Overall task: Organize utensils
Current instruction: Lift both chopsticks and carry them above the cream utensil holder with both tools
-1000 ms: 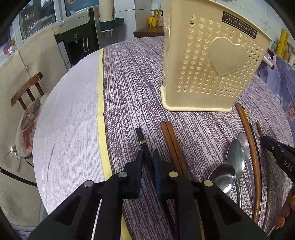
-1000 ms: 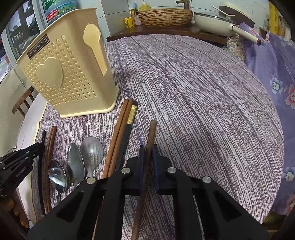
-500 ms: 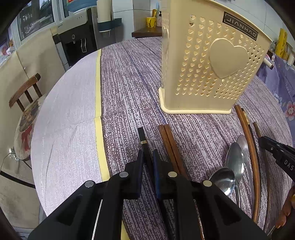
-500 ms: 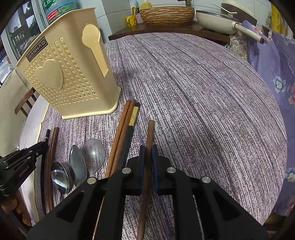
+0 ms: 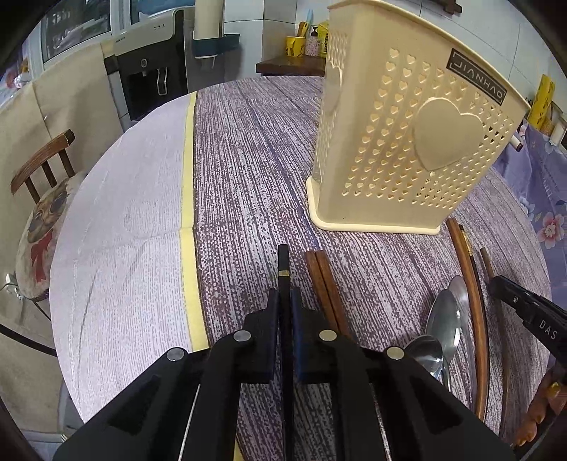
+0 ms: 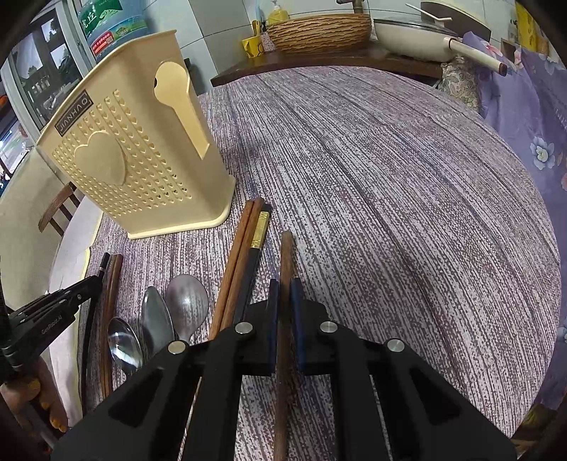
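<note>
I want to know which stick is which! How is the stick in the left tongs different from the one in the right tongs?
The left tongs pinch a black chopstick with a thin gold ring; the right tongs pinch a plain brown wooden chopstick. The black one looks thinner than the brown one. Both lie on the tablecloth, pointing away.

wooden chair (image 5: 40, 156), water dispenser (image 5: 149, 71), tiled wall (image 5: 283, 21).

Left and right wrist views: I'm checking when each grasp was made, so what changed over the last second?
The left gripper closed its last bit onto the black chopstick; a small gap showed beside it before. The right gripper was already shut on the brown chopstick. The holder, spoons and other chopsticks stayed put.
</note>
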`<action>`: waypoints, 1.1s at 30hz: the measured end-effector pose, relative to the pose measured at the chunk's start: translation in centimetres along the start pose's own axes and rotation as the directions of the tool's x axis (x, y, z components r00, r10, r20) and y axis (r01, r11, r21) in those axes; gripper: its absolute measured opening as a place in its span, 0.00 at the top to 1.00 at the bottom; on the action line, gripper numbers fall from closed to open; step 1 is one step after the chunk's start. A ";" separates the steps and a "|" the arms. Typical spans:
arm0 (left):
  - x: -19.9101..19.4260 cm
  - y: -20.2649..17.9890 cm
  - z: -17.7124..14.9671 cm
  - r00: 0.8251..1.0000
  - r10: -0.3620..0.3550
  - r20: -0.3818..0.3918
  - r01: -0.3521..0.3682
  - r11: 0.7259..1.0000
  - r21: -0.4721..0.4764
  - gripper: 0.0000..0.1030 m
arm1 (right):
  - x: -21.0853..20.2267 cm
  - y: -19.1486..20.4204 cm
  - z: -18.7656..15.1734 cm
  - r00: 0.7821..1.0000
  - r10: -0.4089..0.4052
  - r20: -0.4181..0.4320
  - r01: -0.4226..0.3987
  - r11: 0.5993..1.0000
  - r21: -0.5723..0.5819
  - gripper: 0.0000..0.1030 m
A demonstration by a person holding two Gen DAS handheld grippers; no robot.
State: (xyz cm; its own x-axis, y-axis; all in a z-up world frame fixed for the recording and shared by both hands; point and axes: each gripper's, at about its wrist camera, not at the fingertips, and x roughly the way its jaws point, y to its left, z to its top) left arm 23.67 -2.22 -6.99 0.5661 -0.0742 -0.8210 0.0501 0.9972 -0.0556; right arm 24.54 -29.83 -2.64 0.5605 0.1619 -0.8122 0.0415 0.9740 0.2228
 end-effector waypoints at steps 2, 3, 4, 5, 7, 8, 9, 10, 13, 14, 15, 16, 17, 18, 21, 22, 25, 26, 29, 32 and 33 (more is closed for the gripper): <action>-0.3 0.0 0.1 1.000 -0.005 0.008 0.005 1.000 -0.003 0.92 | -0.3 0.0 0.0 1.000 0.009 0.010 -0.009 1.000 0.001 0.92; -0.5 0.1 0.1 1.000 -0.008 0.013 0.008 1.000 -0.003 0.92 | -0.5 0.0 0.0 1.000 0.018 0.016 -0.018 1.000 0.004 0.92; -0.7 0.1 0.1 1.000 -0.011 0.020 0.011 1.000 -0.004 0.92 | -0.8 0.0 0.0 0.999 0.026 0.022 -0.026 1.000 0.007 0.92; -1.0 0.1 0.2 1.000 -0.014 0.027 0.015 1.000 -0.004 0.92 | -1.1 -0.1 0.1 0.999 0.036 0.031 -0.036 0.999 0.010 0.92; -1.7 0.1 0.3 0.999 -0.022 0.045 0.022 1.000 -0.004 0.92 | -1.8 -0.2 0.3 0.997 0.065 0.051 -0.066 0.998 0.018 0.92; -2.2 0.1 0.4 0.998 -0.029 0.057 0.029 1.000 -0.004 0.92 | -2.3 -0.2 0.4 0.994 0.080 0.068 -0.081 0.996 0.019 0.92; -2.8 0.2 0.5 0.996 -0.037 0.076 0.037 0.999 -0.004 0.92 | -2.9 -0.2 0.5 0.992 0.091 0.087 -0.093 0.996 0.015 0.92; -3.4 0.1 0.6 0.995 -0.041 0.093 0.042 0.999 -0.002 0.92 | -3.5 -0.1 0.6 0.989 0.101 0.106 -0.103 0.995 0.007 0.92; -5.5 -0.1 1.0 0.986 -0.062 0.154 0.061 0.998 0.010 0.92 | -5.6 0.2 1.1 0.976 0.143 0.166 -0.141 0.990 -0.021 0.92; -6.3 0.0 1.2 0.981 -0.072 0.179 0.071 0.997 0.014 0.92 | -6.4 0.4 1.3 0.969 0.161 0.186 -0.157 0.987 -0.037 0.92; -7.1 -0.1 1.3 0.977 -0.080 0.199 0.078 0.997 0.017 0.92 | -7.2 0.5 1.5 0.962 0.178 0.206 -0.170 0.984 -0.053 0.92; -7.8 -0.1 1.4 0.972 -0.087 0.220 0.085 0.996 0.019 0.92 | -8.1 0.7 1.6 0.955 0.191 0.226 -0.181 0.981 -0.067 0.92; -8.6 -0.1 1.6 0.966 -0.090 0.242 0.087 0.996 0.022 0.92 | -8.8 0.8 1.6 0.949 0.201 0.242 -0.187 0.979 -0.079 0.92; -9.4 0.0 1.8 0.961 -0.089 0.261 0.087 0.996 0.022 0.92 | -9.5 0.9 1.7 0.942 0.208 0.262 -0.189 0.977 -0.094 0.92; -11.2 0.2 2.2 0.948 -0.089 0.307 0.088 0.996 0.018 0.92 | -11.7 1.2 1.8 0.921 0.226 0.318 -0.193 0.972 -0.131 0.92; -11.7 0.3 2.4 0.943 -0.088 0.322 0.088 0.996 0.016 0.92 | -12.5 1.3 1.9 0.913 0.232 0.335 -0.193 0.970 -0.146 0.92; -12.9 0.5 2.8 0.932 -0.087 0.351 0.086 0.996 0.017 0.92 | -14.0 1.5 1.9 0.899 0.244 0.363 -0.191 0.966 -0.177 0.92; -13.1 0.6 2.7 0.930 -0.088 0.358 0.087 0.996 0.019 0.92 | -14.6 1.6 1.9 0.895 0.248 0.371 -0.189 0.964 -0.188 0.92; -14.1 0.7 2.5 0.917 -0.096 0.386 0.093 0.995 0.024 0.92 | -15.7 1.8 1.7 0.887 0.250 0.387 -0.171 0.959 -0.227 0.92; -14.7 1.0 2.0 0.910 -0.099 0.404 0.097 0.995 0.025 0.92 | -16.5 1.8 1.4 0.883 0.252 0.396 -0.165 0.956 -0.242 0.92; -14.9 1.2 1.9 0.907 -0.100 0.409 0.099 0.995 0.023 0.92 | -16.6 1.8 1.4 0.880 0.258 0.398 -0.172 0.955 -0.240 0.92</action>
State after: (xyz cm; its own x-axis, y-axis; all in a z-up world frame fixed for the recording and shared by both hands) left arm 16.81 0.03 6.28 0.8448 -0.1710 -0.5071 0.1250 0.9844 -0.1237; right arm 16.46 -31.02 12.04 0.8334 0.3311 -0.4426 -0.2554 0.9408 0.2228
